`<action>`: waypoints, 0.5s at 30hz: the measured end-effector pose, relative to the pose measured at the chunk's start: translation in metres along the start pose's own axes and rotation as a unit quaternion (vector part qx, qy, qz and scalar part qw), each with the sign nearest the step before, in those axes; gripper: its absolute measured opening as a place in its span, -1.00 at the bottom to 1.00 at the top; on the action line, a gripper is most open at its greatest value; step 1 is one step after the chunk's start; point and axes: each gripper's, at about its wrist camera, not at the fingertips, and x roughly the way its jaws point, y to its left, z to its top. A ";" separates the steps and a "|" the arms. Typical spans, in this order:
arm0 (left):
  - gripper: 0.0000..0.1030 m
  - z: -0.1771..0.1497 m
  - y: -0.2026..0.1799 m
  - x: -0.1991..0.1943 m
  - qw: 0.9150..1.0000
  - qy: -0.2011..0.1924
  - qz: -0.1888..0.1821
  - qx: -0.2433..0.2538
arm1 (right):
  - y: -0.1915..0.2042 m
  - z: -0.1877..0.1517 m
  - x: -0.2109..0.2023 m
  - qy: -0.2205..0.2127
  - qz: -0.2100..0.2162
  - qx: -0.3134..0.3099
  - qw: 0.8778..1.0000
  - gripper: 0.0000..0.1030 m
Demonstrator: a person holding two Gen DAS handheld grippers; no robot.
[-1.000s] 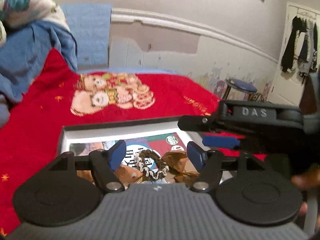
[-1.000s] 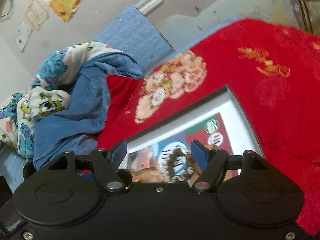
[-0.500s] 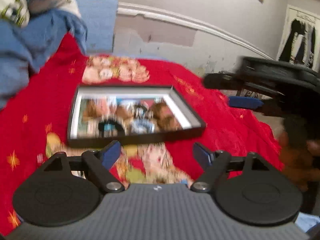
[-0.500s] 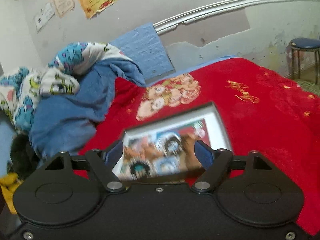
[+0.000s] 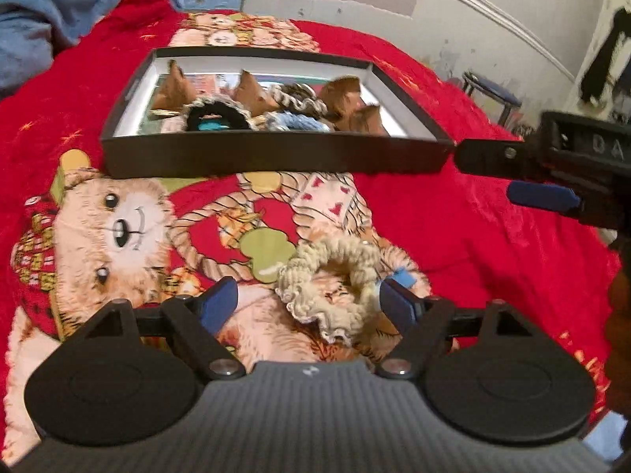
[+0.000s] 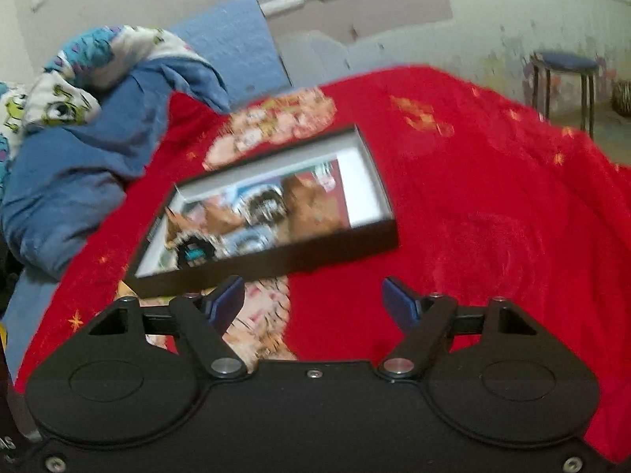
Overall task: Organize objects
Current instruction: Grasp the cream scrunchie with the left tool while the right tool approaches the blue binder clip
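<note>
Left hand-held gripper (image 5: 309, 301) is spread wide and empty, low over the bed (image 5: 473, 220), with a cream scrunchie (image 5: 335, 283) lying on the blanket between its fingers, closer to the right finger and maybe touching it; can't confirm contact. Right hand-held gripper (image 6: 313, 301) is also released and empty, hovering over bare red blanket short of the box (image 6: 276, 254); it shows in the left view at the right edge, just off the box's near right corner. Box is a shallow black tray with a white inside, sitting mid-bed, already holding several scrunchies (black, blue, striped) and brown folded paper bits. Judging from that, the step in hand is picking the cream scrunchie and dropping it in the box. To do it well: shift the left gripper slightly right so the ring is centred, press down into the soft blanket enough to get under the ruffled fabric, close on one side of the loop rather than across the hole, and avoid pinching blanket pile with it. Lift clear of the box's near wall before moving forward. Surface is a plush red blanket with teddy-bear prints: soft, it will give under pressure and may snag. Blue bedding and a cartoon-print duvet (image 6: 59, 90) are heaped at the far left corner of the bed; peeling wall behind, a blue stool (image 6: 564, 65) on the floor off the right side. Right view is motion-blurred.
</note>
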 end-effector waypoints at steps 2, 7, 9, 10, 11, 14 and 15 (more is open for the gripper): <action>0.65 -0.003 -0.006 0.002 1.000 -0.012 0.012 0.018 | -0.003 -0.003 0.006 0.010 -0.003 0.002 1.000 0.47; 0.51 -0.011 -0.019 0.003 0.999 -0.016 0.010 0.050 | -0.004 -0.006 0.008 0.024 0.012 0.004 1.000 0.47; 0.22 -0.014 -0.024 0.003 0.997 -0.019 0.028 0.069 | -0.001 -0.007 0.007 0.024 0.017 -0.002 1.000 0.46; 0.16 -0.014 -0.026 0.003 0.996 -0.022 0.034 0.076 | 0.001 -0.006 0.006 0.023 0.018 -0.005 1.000 0.46; -0.07 -0.013 -0.026 0.003 0.996 -0.022 0.036 0.077 | 0.002 -0.006 0.005 0.023 0.019 -0.007 1.000 0.46; -0.55 -0.009 -0.022 0.001 0.996 -0.021 0.050 0.073 | 0.003 -0.007 0.005 0.027 0.021 -0.008 0.999 0.46; -0.55 -0.008 -0.020 0.001 0.996 -0.019 0.047 0.069 | 0.003 -0.008 0.007 0.030 0.021 -0.010 0.999 0.46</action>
